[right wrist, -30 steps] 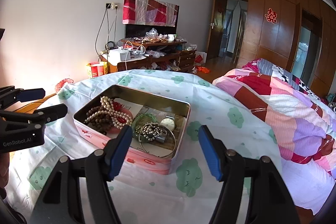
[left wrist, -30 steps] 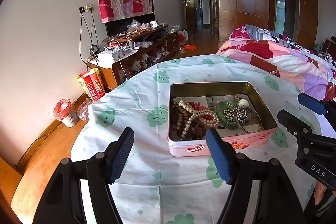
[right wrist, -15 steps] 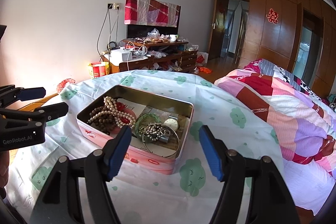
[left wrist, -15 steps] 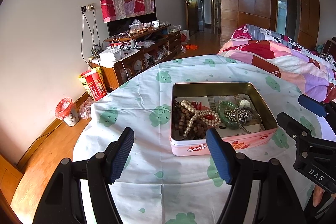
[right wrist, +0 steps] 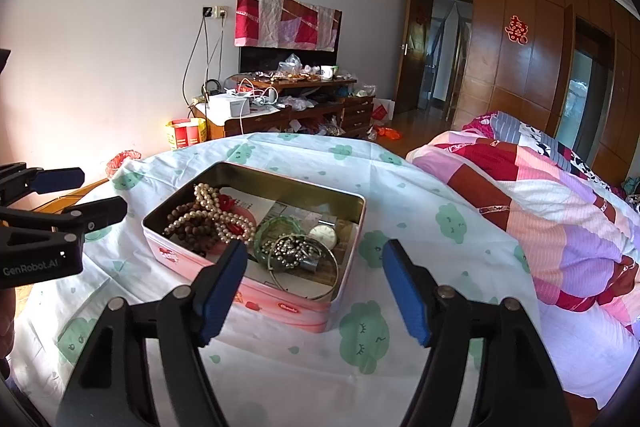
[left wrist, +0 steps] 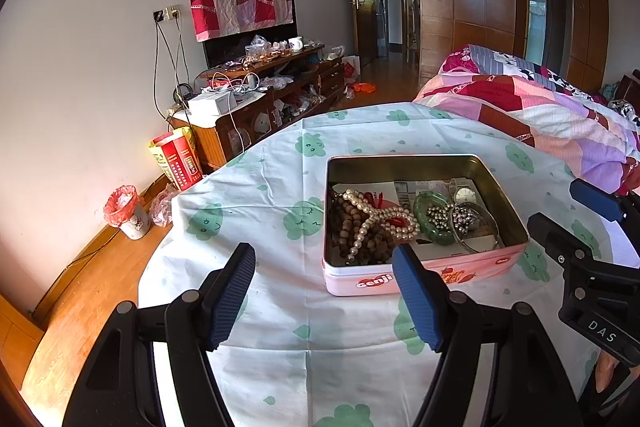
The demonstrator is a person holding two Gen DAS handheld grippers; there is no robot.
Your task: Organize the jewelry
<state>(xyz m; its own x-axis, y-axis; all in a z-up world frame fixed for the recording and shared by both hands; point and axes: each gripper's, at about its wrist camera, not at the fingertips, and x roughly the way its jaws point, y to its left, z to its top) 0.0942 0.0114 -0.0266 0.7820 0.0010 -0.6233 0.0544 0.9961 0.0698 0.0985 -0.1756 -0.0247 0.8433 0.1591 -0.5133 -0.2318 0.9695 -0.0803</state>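
Observation:
An open pink tin [left wrist: 424, 273] stands on the table, also in the right wrist view [right wrist: 280, 303]. It holds a pearl necklace [left wrist: 376, 217], brown wooden beads [left wrist: 348, 227], a green bangle [left wrist: 426, 217], silver beads [left wrist: 460, 217], a thin metal bangle [right wrist: 320, 281] and a watch [left wrist: 464, 194]. My left gripper [left wrist: 324, 291] is open and empty, short of the tin's front left. My right gripper [right wrist: 312, 287] is open and empty above the tin's near corner.
The round table has a white cloth [left wrist: 280, 195] with green cloud prints. A bed with a patchwork quilt [right wrist: 540, 187] is close on the right. A cluttered TV cabinet [left wrist: 260, 99] stands by the far wall. A small bin [left wrist: 128, 211] sits on the wooden floor at left.
Both grippers have drawn slightly nearer to the tin and shifted a little; both stay open and empty. The tin's contents have not moved.

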